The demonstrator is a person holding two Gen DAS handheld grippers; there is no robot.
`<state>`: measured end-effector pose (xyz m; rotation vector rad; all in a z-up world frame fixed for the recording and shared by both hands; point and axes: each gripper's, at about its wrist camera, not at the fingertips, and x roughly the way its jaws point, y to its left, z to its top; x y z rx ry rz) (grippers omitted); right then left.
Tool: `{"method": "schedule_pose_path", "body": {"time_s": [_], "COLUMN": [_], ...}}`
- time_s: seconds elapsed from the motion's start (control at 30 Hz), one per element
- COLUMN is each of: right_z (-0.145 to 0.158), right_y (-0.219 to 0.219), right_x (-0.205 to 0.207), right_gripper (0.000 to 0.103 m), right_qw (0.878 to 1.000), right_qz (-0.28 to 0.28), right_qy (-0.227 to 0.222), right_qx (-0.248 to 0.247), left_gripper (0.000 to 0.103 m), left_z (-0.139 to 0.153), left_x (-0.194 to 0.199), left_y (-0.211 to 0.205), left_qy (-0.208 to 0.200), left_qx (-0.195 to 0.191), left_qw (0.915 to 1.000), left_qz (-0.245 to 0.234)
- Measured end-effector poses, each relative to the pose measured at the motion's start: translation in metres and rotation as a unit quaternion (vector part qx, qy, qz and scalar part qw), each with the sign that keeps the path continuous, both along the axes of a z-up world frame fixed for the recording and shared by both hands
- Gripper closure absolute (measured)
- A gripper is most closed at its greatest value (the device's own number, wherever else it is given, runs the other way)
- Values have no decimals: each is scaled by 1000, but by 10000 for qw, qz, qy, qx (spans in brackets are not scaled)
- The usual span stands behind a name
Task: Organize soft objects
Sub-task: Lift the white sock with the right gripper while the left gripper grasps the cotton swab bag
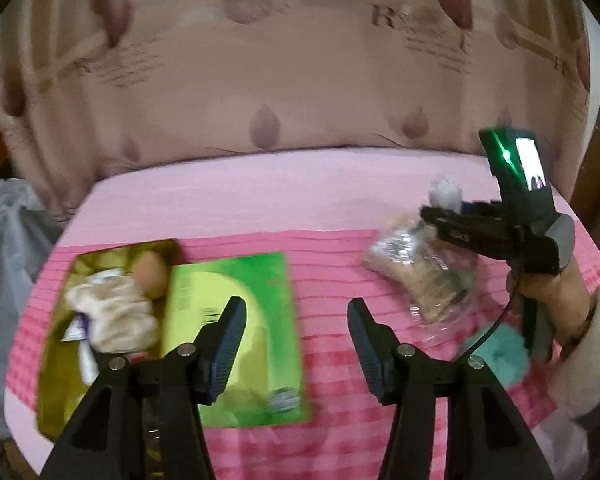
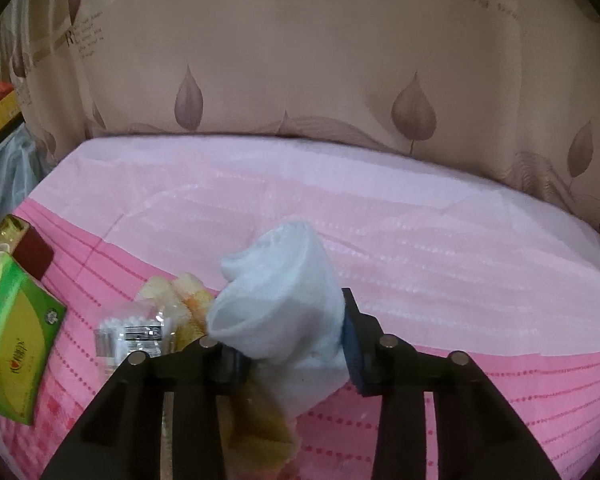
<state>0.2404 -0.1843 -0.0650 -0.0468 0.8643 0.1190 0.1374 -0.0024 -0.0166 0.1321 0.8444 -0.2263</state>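
While our right gripper clamps the white sock, upright, our left gripper hangs released near the surface's front edge.

Background and surface items, non-task.
Leaf-print curtain at 12 o'clock behind the pink-covered bench; green box at 8 o'clock, touching a gold box at 9.
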Motion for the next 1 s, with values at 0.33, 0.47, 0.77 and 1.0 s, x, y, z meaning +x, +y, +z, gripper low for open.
{"method": "schedule_pose_path", "body": {"time_s": [0.33, 0.47, 0.77, 1.0], "right_z": [21, 21, 11, -3], "right_y": [-8, -18, -41, -55], "right_x": [-29, -45, -92, -104], "right_gripper": [68, 68, 68, 68], "right_qw": [9992, 9988, 9985, 9973], "right_qz": [-58, -195, -418, -581], "right_qy": [-390, -450, -352, -221], "right_qx": [42, -46, 29, 397], "left_gripper": [48, 48, 48, 48], "left_z": [-18, -23, -43, -53], "left_x": [37, 43, 57, 65], "left_y": [-29, -42, -70, -92], "left_qy": [575, 653, 1040, 1125], "left_qx": [-671, -616, -1001, -1014], "left_qw": [9961, 9960, 9895, 9885], "left_qz": [66, 15, -19, 37]}}
